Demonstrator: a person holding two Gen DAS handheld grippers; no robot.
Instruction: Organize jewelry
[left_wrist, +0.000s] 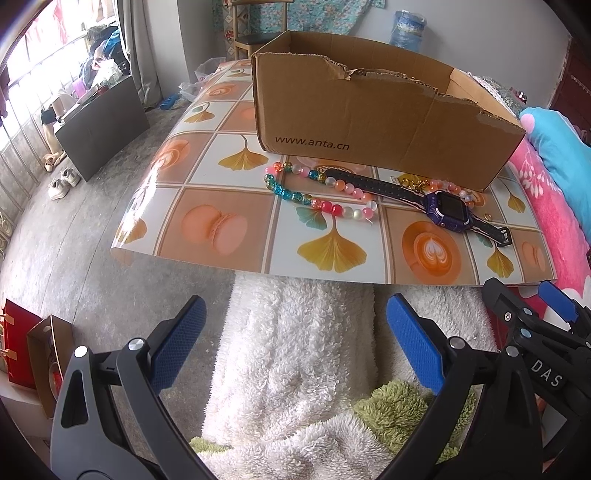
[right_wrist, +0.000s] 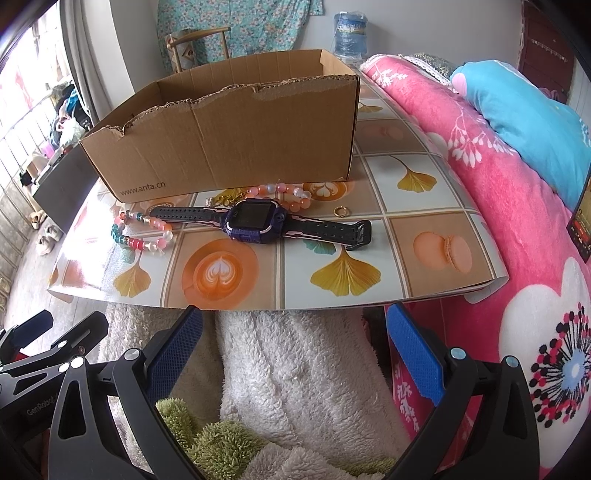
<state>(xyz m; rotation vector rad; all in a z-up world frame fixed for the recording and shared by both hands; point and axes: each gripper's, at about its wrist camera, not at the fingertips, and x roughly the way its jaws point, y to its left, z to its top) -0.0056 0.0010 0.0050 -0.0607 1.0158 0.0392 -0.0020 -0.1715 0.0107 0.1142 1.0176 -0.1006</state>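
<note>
So, both hand-held grippers are held low at the bottom of their frames, over a white fluffy blanket (left_wrist: 295, 350). The left hand-held gripper (left_wrist: 295, 343) is spread wide with nothing between its blue pads, and the right hand-held gripper (right_wrist: 295, 350) is spread the same way, also empty. Up in the middle of each frame, a tile-patterned mat (left_wrist: 229, 184) covers the worktop. An open cardboard box (left_wrist: 369, 118) is seen at the back of it. Just in front of the box, a purple watch (right_wrist: 255, 219) is laid flat across a colourful bead bracelet (left_wrist: 295, 195). A pink bead bracelet (right_wrist: 280, 192) and a small gold ring (right_wrist: 341, 211) are spotted beside the watch.
</note>
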